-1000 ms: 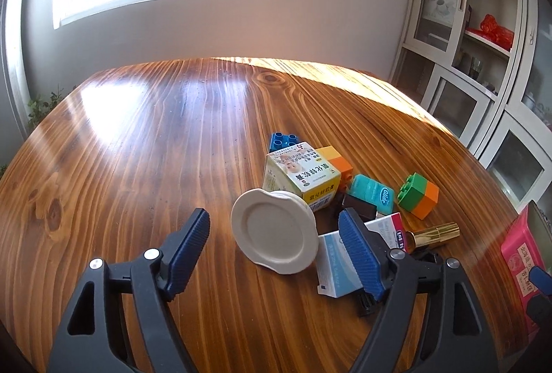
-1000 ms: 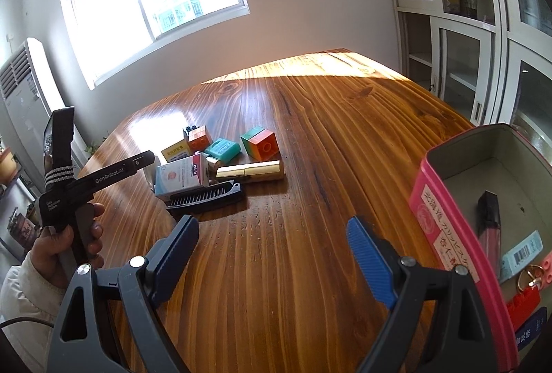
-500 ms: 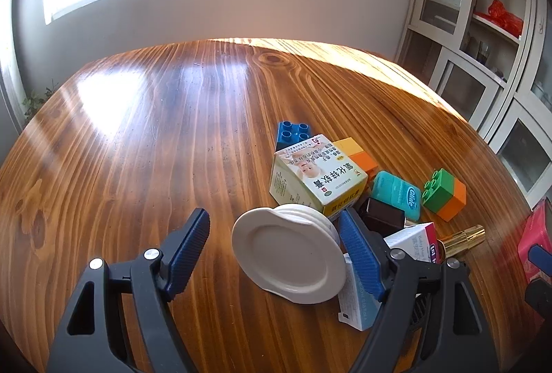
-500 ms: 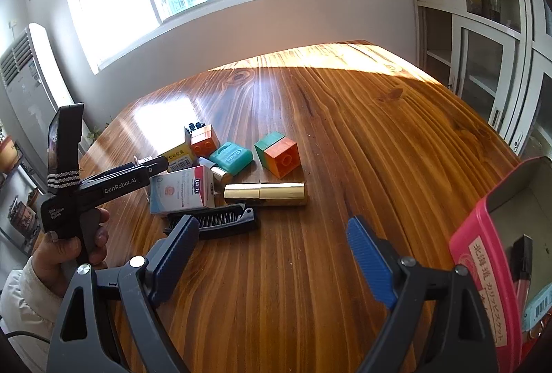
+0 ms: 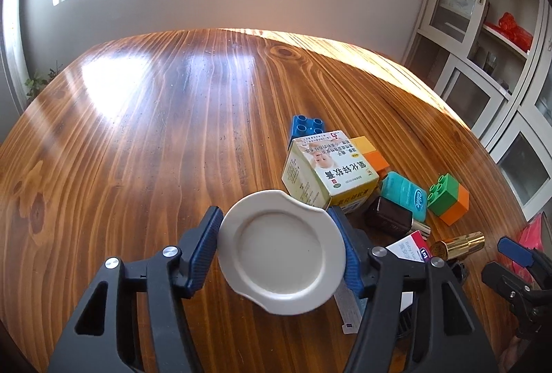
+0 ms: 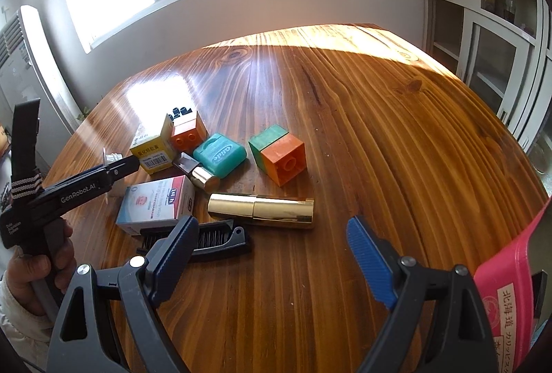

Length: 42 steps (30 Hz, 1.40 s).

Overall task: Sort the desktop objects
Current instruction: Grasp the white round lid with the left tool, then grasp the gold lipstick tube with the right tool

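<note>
A white jar with a round lid (image 5: 281, 247) sits between the blue pads of my left gripper (image 5: 276, 212). The jaws are closing and both pads touch the lid's rim. Just behind it lies a yellow medicine box (image 5: 327, 173). In the right wrist view my right gripper (image 6: 272, 224) stands open with nothing between its fingers, hovering just short of a gold lipstick tube (image 6: 260, 210). A black comb (image 6: 207, 240) lies under its left finger. The left gripper (image 6: 127, 162), held by a hand, reaches in from the left there.
Clustered on the wooden table (image 5: 172, 131) are a blue brick (image 5: 307, 126), a yellow-orange brick (image 5: 371, 154), a teal box (image 6: 220, 157), a green-orange brick (image 6: 279, 157), a dark bottle (image 5: 390, 217) and a white-red carton (image 6: 155, 204). A pink box (image 6: 507, 286) stands at the right.
My left gripper has come forward around the white jar and its jaws have narrowed onto the lid. The right gripper has swung left, away from the pink box and toward the gold tube.
</note>
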Tool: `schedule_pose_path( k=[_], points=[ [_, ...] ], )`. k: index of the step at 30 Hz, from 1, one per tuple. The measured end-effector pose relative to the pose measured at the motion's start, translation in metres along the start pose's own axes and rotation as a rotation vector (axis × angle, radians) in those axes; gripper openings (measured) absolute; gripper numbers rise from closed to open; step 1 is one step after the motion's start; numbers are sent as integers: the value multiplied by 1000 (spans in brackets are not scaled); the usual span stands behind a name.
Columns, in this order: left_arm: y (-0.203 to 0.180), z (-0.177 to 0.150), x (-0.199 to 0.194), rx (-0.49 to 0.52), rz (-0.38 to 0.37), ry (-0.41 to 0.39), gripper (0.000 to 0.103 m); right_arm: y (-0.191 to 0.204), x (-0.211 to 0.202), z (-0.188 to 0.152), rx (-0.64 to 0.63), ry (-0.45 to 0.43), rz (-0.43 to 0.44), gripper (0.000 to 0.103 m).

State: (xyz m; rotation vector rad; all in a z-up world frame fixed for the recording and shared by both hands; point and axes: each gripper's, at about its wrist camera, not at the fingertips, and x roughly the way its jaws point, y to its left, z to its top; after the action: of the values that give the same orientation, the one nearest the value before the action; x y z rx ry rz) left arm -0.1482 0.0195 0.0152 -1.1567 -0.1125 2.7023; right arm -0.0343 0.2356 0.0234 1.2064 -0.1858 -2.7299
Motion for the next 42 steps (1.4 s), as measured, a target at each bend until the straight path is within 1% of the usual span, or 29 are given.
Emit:
schedule_pose_path(
  k=[4,9,17,19,23,25,30,34,38,42],
  points=[
    [2,3,-9,-10,8,-25,65,1,10,5,8,22,7,90],
    [4,6,-11,-24,15,-26,65,11,21,8,-20,44,2,90],
    [6,4,-11,-31,19,-18,65,21,39,10,-61,75,-54,91],
    [5,3,-10,-32,20,-16,65,20,42,10,-56,82,-53,91],
    [4,3,-9,-31,21,-14,65,18,42,11,-59,80,-66,90],
    [4,3,-11,-29,21,-15,65,18,42,10,-60,80,-61,86],
    [2,4,-13,-27,20,-23,65,18,37,6,-63,74,-61,86],
    [1,5,-18,-26,15,-34,65,16,24,2,-55,41,-58,86],
    [-3,7,-23,-20,5,-47,65,11,1,-2,-47,-34,-77,86],
    [-10,8,-28,-10,-8,-57,65,5,-20,-11,-34,-108,-125,86]
  ],
)
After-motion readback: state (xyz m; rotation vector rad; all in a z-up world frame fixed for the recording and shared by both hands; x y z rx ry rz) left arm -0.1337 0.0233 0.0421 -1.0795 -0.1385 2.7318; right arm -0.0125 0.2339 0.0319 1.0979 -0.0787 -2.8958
